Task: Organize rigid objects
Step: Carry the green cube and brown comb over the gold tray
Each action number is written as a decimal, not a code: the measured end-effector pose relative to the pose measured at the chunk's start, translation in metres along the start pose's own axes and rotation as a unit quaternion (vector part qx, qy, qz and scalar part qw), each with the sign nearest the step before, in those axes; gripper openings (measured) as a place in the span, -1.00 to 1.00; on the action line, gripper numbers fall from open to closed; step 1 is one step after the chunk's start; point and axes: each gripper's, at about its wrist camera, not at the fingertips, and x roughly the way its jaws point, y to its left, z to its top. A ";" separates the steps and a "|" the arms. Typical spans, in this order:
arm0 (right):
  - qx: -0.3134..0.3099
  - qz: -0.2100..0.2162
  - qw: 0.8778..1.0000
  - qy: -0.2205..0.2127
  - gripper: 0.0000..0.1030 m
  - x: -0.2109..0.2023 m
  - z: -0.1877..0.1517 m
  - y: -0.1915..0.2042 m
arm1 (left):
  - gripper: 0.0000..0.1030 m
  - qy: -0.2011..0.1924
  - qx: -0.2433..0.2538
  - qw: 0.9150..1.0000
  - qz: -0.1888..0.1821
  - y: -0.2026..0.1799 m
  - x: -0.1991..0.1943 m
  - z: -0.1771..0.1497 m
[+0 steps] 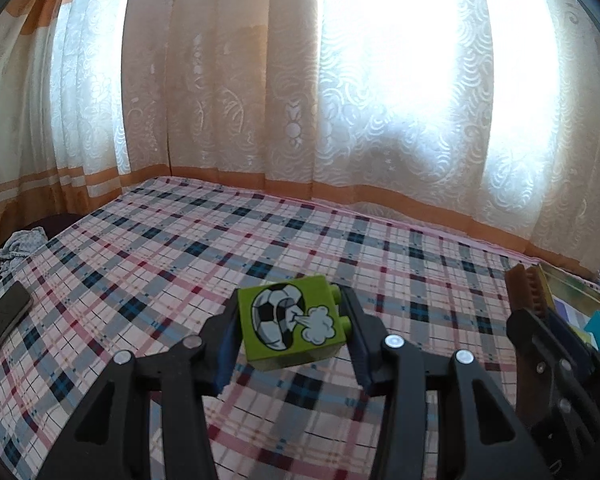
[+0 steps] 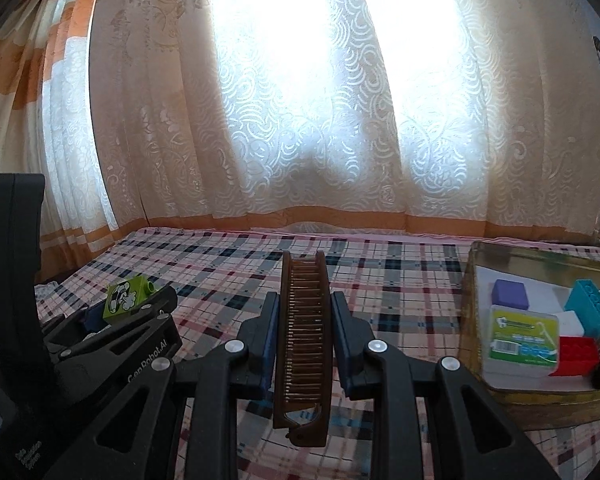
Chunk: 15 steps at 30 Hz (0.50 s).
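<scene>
A plaid cloth (image 1: 172, 248) spreads below and ahead of the jaws. A lace curtain (image 1: 228, 80) with an orange hem hangs beyond them, backlit. Far left of the left jaws: a dark flat slab (image 1: 2, 318) and a crumpled grey fabric (image 1: 18, 246)

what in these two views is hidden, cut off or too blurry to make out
- Gold tin: right wrist view, its right end is cut off by the frame edge; the dark item in its lower right corner cannot be identified.
- White box in the tin: label print too small to read.
- Green brick: left wrist view, its sides are covered by the left gripper fingers.
- Brown comb: right gripper pads cover its sides.
</scene>
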 end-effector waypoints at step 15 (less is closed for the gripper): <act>-0.023 -0.009 1.000 -0.018 -0.46 -0.032 -0.008 -0.013 | -0.10 -0.008 0.006 1.000 -0.014 -0.021 -0.025 -0.015</act>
